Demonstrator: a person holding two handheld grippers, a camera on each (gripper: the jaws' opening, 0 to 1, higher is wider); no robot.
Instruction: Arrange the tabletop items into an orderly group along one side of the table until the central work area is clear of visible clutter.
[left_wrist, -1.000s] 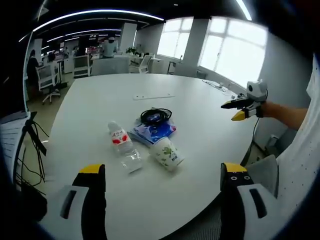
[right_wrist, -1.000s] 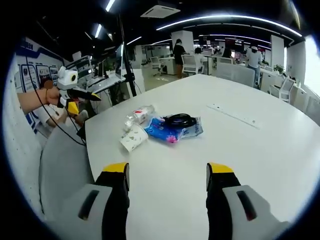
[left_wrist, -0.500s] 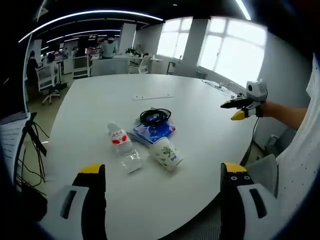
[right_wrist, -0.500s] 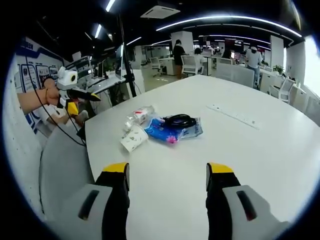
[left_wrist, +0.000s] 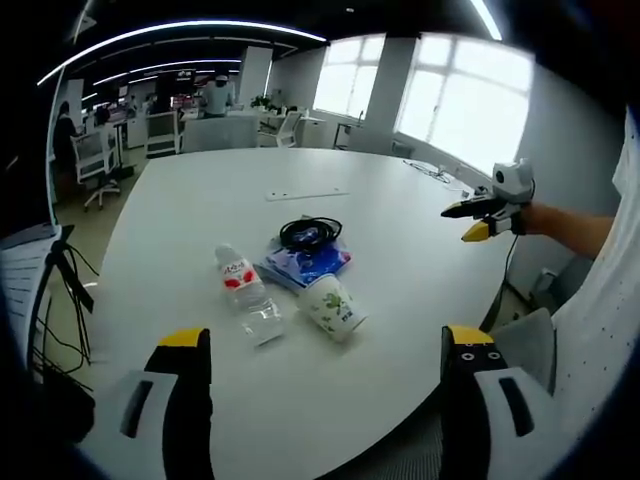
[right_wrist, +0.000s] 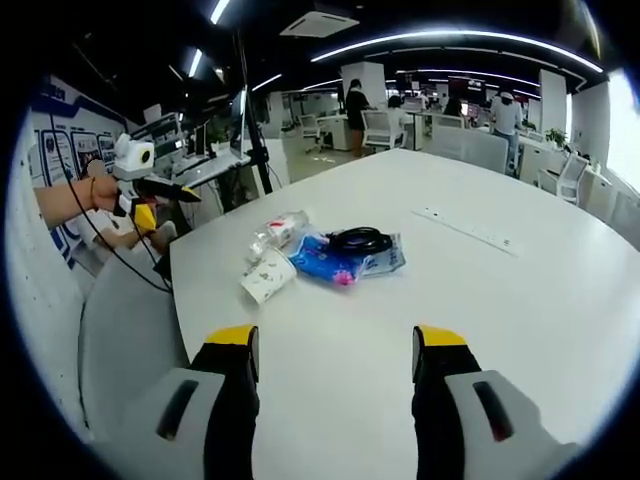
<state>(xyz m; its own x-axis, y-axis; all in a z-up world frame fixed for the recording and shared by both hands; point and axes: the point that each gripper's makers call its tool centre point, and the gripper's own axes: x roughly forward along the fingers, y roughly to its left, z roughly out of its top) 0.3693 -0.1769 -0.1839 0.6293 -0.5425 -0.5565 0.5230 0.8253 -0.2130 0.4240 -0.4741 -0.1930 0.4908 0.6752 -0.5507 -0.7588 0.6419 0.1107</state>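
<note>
This is an open-plan office. A large white meeting table (left_wrist: 400, 300) with rounded edges stands in the foreground, a cable cover strip (right_wrist: 470, 230) set into its top. Beyond it run rows of desks with white swivel chairs (left_wrist: 95, 155) and partitions (left_wrist: 220, 130), where several people (right_wrist: 357, 105) stand or sit. Long linear ceiling lights (left_wrist: 190, 27) curve overhead, and a ceiling air-conditioning cassette (right_wrist: 320, 20) is mounted above. Tall windows (left_wrist: 470, 95) line one wall, and monitors (right_wrist: 165, 130) sit on a side desk.
</note>
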